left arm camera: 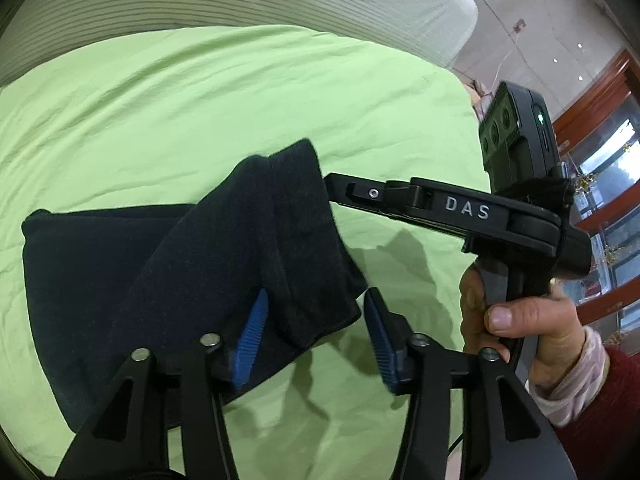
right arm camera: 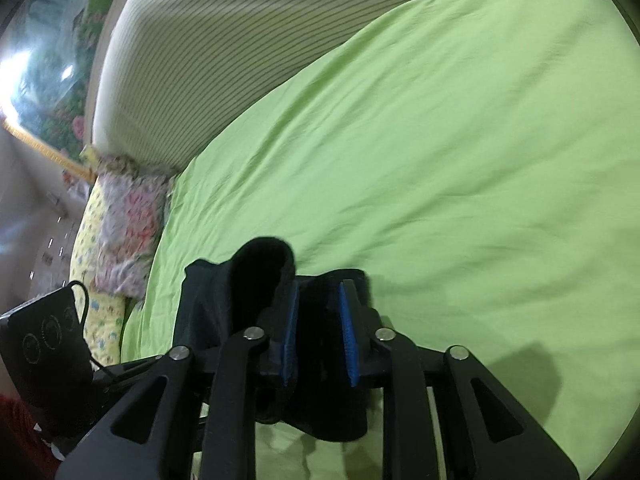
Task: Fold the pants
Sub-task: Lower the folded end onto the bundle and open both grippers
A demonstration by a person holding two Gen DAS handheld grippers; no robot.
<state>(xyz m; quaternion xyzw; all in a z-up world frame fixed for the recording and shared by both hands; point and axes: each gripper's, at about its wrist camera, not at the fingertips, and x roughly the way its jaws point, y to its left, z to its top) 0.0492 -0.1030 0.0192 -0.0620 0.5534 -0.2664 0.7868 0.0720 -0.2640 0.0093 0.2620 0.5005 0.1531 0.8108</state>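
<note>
Dark pants point(left arm camera: 168, 264) half-folded on the green bed point(left arm camera: 200, 92), long axis running left. Right tool point(right arm camera: 320, 320) pinching the lifted end; left tool point(left arm camera: 316, 332) wide, empty, just beside that near-right edge.

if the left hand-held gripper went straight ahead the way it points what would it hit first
Probably the dark navy fleece pants: the left hand-held gripper stands open around their near edge, so the raised fold lies directly ahead. Depth is hard to judge.
</note>
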